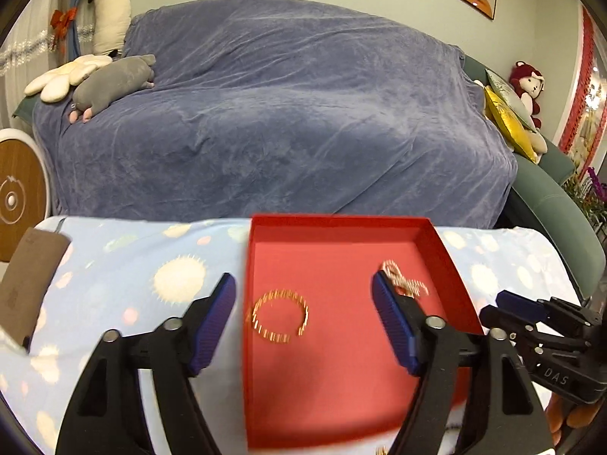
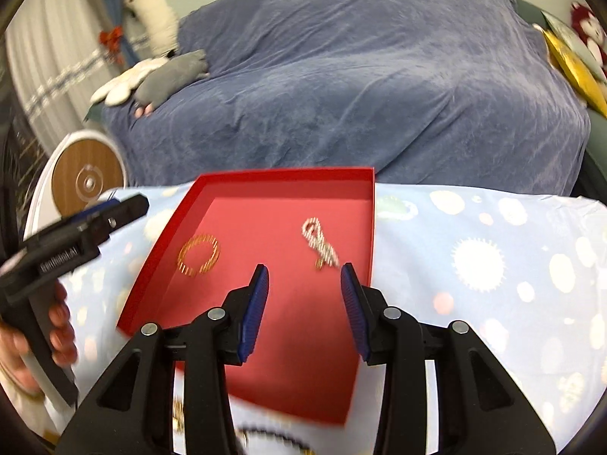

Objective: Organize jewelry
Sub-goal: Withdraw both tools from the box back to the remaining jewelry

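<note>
Bracelet (image 2: 198, 256) lies left of chain (image 2: 320, 243) inside the tray (image 2: 288, 184).

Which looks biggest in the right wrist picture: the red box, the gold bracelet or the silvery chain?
1. Red box, by far the biggest.
2 and 3. Gold bracelet and silvery chain: they look about alike. The bracelet is a rounder ring, the chain longer and thinner, so I won't rank them.

Soft, even indoor light, fairly bright, casts no hard shadows. Both fisheye views bend strongly and darken at the rim. Motion blur smears the gold bracelet (image 1: 279, 316) and red tray (image 2: 288, 182), worst along the right view's left and lower edges.
</note>
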